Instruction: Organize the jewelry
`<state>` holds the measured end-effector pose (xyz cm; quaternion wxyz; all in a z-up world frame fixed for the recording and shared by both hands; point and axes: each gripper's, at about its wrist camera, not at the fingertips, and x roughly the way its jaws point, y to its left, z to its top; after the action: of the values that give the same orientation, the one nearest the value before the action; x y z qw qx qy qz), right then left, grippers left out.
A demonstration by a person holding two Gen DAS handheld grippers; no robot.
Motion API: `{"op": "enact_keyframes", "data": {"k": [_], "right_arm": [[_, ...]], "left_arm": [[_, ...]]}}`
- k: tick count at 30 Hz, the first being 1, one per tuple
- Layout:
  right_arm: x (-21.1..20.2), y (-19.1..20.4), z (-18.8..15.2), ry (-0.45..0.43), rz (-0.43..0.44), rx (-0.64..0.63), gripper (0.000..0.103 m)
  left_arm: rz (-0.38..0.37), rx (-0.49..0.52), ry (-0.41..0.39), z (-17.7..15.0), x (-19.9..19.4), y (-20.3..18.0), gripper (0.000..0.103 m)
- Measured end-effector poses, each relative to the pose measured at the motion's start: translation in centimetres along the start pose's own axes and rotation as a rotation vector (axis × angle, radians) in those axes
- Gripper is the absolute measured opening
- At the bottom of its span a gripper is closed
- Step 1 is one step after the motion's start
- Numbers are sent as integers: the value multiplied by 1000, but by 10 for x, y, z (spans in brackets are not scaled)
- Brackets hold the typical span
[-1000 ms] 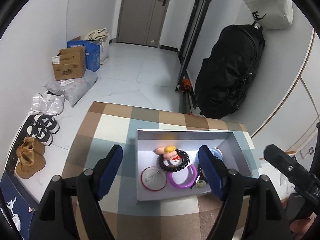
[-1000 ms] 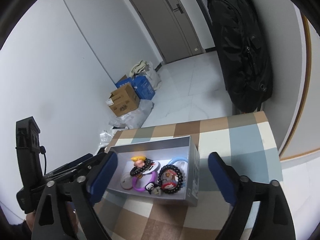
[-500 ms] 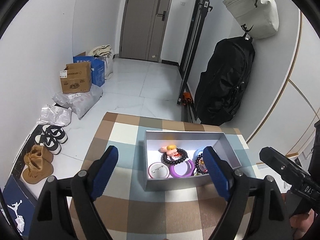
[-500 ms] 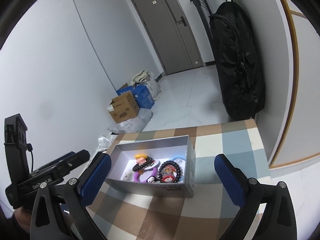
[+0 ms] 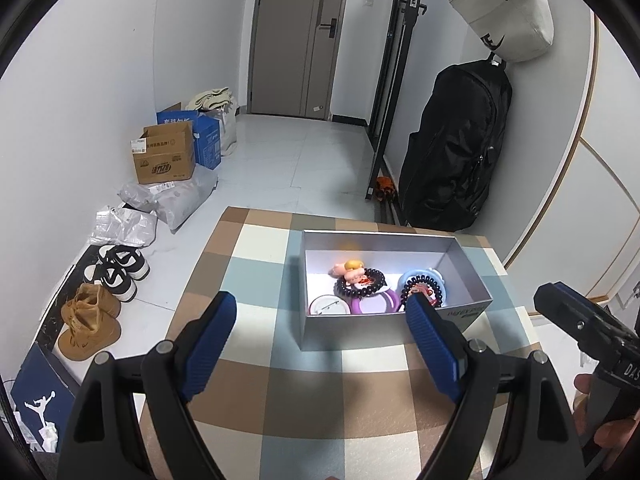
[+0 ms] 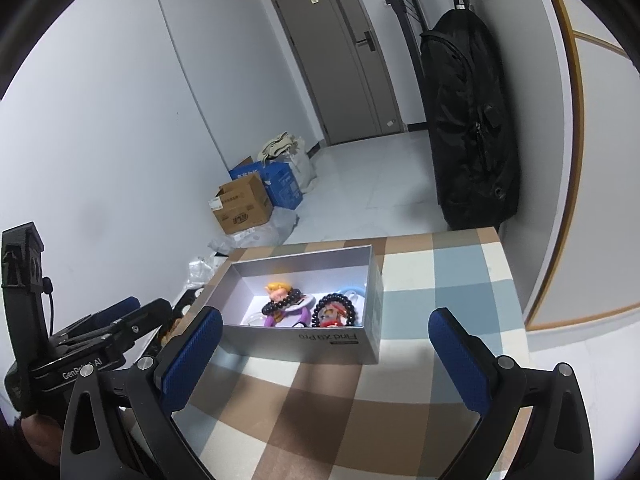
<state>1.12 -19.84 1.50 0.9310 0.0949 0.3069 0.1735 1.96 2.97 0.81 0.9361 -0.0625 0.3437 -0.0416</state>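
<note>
The jewelry lies together in an open grey box (image 5: 384, 334) on a checked tablecloth (image 5: 304, 392); inside are a black bead bracelet (image 5: 360, 285) draped over a small blond figurine (image 5: 349, 269), a purple bangle (image 5: 376, 304), a round white badge (image 5: 330, 305), and a second dark bead bracelet (image 5: 424, 291) resting on a pale blue ring (image 5: 434, 276), all touching or overlapping near the box's front wall.

The left gripper (image 5: 322, 330) hangs over the cloth short of the box, its jaws spread wide with nothing between them; the right gripper (image 6: 326, 346) likewise stands wide and empty, just before the box's printed front wall.

The pieces look light; the bead bracelets are probably strung loosely, so they would sag and slide, and are best pinched across the strand at a free stretch of the loop; the bangle looks stiff and smooth, likely slippery, so a hold across its band seems safest; the badge lies flat and would be hard to get under; the figurine, tangled under beads, may come up with them.
</note>
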Motion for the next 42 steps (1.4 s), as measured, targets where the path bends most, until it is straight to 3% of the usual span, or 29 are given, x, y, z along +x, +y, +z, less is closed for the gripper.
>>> {"op": "enact_keyframes", "data": {"k": [42], "right_arm": [[3, -6, -3, 21, -30, 7, 103]], "left_arm": [[-8, 16, -1, -2, -2, -6, 83]]}}
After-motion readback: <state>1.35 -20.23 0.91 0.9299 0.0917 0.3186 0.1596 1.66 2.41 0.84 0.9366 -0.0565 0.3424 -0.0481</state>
